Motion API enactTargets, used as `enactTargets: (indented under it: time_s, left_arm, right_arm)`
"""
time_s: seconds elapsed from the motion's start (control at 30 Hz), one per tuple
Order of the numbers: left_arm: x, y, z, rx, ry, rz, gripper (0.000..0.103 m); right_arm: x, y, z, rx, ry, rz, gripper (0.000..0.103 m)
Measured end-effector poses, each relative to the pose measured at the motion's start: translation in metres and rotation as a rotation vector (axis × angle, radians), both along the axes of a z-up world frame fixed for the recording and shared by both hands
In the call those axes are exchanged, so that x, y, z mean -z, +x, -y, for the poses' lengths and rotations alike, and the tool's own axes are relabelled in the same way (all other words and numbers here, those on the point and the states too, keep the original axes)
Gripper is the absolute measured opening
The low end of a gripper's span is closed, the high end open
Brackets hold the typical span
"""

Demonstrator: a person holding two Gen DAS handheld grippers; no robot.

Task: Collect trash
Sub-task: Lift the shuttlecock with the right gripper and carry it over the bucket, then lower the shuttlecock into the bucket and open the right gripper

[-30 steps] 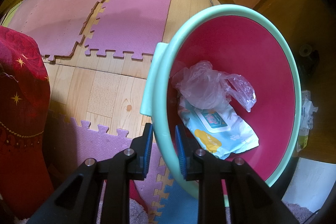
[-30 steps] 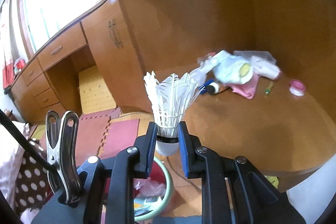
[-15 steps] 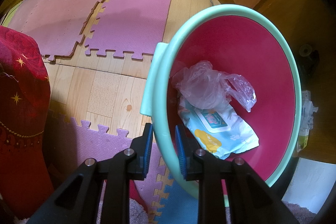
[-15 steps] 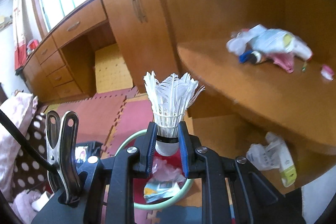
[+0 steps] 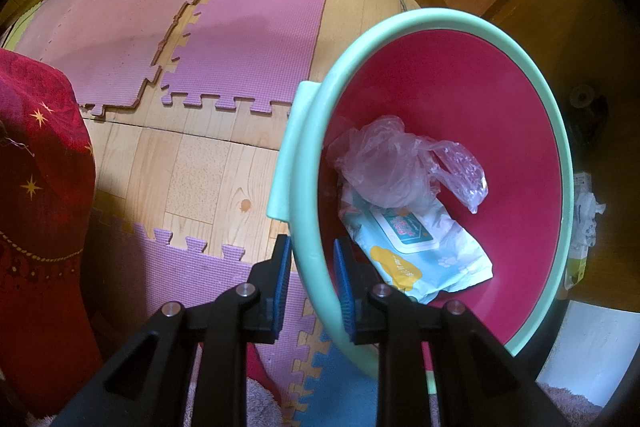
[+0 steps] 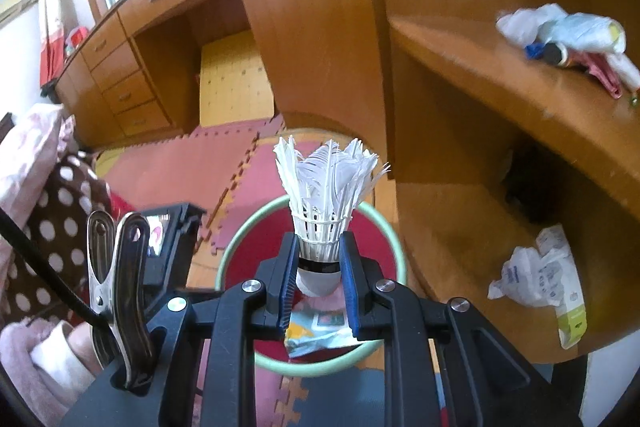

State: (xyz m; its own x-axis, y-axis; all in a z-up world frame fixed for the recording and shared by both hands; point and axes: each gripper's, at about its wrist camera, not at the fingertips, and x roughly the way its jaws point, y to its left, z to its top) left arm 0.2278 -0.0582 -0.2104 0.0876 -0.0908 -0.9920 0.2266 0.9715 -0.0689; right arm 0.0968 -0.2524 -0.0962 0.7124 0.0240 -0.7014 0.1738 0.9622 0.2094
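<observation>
Shuttlecock (image 6: 326, 195) in right hand-held gripper (image 6: 318, 269) — above basin (image 6: 236, 247)

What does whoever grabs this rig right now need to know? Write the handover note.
Left claw: shut on the rim of the basin, one finger outside, one inside.
Right claw: shut on the shuttlecock at its cork, feathers pointing away, in line with the basin in the right wrist view.
Done: plastic bag and wipes pack lie in the basin.
Left: release the shuttlecock into the basin; then probably the crumpled wrappers under the desk and the pile of litter on the desk top.
</observation>
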Motion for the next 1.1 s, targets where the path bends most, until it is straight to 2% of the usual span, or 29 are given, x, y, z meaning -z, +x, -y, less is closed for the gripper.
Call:
enactTargets:
  time_s: [0.4, 0.7, 1.1]
  left_arm:
    - [-0.001, -0.001, 0.000, -0.001, -0.004, -0.003, 0.023]
    - [-0.001, 0.000, 0.000, -0.001, -0.003, -0.004, 0.023]
    - [-0.003, -0.001, 0.001, 0.002, -0.003, -0.003, 0.023]
  right_arm:
    - [0.062, 0.024, -0.017, -0.050, 0.004, -0.141, 0.022]
    - [0.100, 0.040, -0.013, -0.027, -0.018, -0.223, 0.022]
    - [0.128, 0.045, -0.006, -0.001, -0.054, -0.307, 0.022]
